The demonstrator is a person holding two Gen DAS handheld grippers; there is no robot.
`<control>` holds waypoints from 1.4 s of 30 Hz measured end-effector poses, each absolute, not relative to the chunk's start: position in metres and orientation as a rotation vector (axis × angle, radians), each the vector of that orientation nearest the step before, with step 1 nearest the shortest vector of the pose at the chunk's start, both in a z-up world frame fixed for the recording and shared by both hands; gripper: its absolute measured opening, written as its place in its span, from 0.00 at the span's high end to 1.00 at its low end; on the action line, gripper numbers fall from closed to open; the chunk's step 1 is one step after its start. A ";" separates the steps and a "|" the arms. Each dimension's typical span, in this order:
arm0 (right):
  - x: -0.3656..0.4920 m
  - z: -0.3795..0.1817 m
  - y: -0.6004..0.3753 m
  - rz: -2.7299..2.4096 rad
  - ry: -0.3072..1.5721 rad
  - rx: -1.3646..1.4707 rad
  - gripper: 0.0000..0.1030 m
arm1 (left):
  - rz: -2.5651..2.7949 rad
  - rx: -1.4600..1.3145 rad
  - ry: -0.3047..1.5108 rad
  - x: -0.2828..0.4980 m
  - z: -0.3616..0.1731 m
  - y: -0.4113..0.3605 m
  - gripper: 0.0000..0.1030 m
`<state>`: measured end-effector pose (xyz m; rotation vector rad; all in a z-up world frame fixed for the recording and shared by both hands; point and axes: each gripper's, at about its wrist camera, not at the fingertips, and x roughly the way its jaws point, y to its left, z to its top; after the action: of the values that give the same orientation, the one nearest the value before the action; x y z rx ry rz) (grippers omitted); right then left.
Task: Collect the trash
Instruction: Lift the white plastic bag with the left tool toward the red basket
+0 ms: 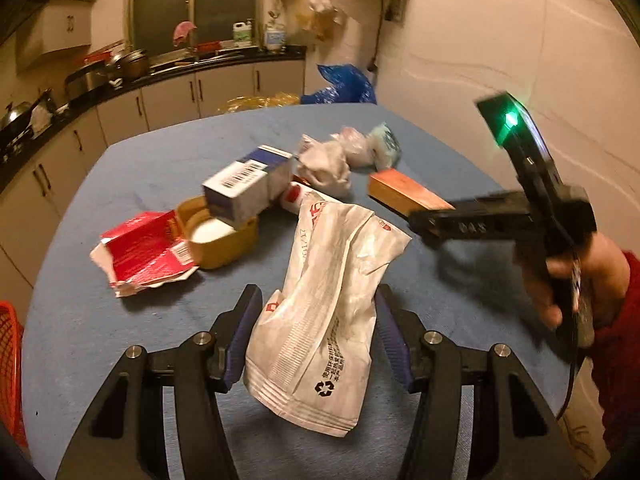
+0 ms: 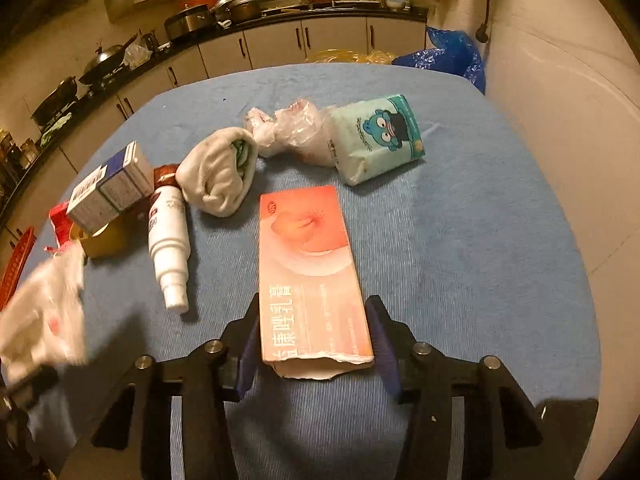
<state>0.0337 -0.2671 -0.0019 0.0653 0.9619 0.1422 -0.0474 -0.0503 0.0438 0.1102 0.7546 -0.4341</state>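
My left gripper [image 1: 316, 320] is shut on a crumpled white wrapper [image 1: 320, 312] with a recycling mark, holding it above the blue table [image 1: 120, 340]. My right gripper [image 2: 312, 328] is shut on the near end of an orange carton [image 2: 308, 264]; in the left wrist view the carton [image 1: 404, 194] sticks out from the right gripper [image 1: 424, 224]. The wrapper shows blurred at the left of the right wrist view [image 2: 44, 312]. On the table lie a white spray bottle [image 2: 170, 236], a blue-and-white box [image 2: 110, 188], a white sock [image 2: 220, 172], a tissue pack [image 2: 376, 140] and crumpled plastic [image 2: 288, 124].
A yellow lid [image 1: 222, 240] and a torn red packet [image 1: 144, 252] lie left of the wrapper. A red basket [image 1: 10, 360] stands off the table's left edge. A blue bag [image 1: 344, 86] sits behind the table by the wall. Kitchen counters [image 1: 120, 84] run along the back.
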 end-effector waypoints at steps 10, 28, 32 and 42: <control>-0.029 0.035 -0.246 0.237 0.813 0.176 0.53 | -0.368 0.036 0.747 -0.043 0.045 -0.025 0.45; -0.050 0.054 -0.171 0.432 0.769 0.159 0.53 | -0.250 0.008 0.705 -0.059 0.057 0.010 0.44; -0.047 0.054 -0.164 0.443 0.772 0.157 0.53 | -0.215 0.009 0.686 -0.062 0.062 0.020 0.44; -0.040 0.061 -0.137 0.490 0.771 0.136 0.53 | -0.120 -0.020 0.659 -0.066 0.070 0.060 0.44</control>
<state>-0.0398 -0.1374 0.0615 0.1359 0.7708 0.4898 -0.0662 0.0604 0.0701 -0.0200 0.6587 -0.1195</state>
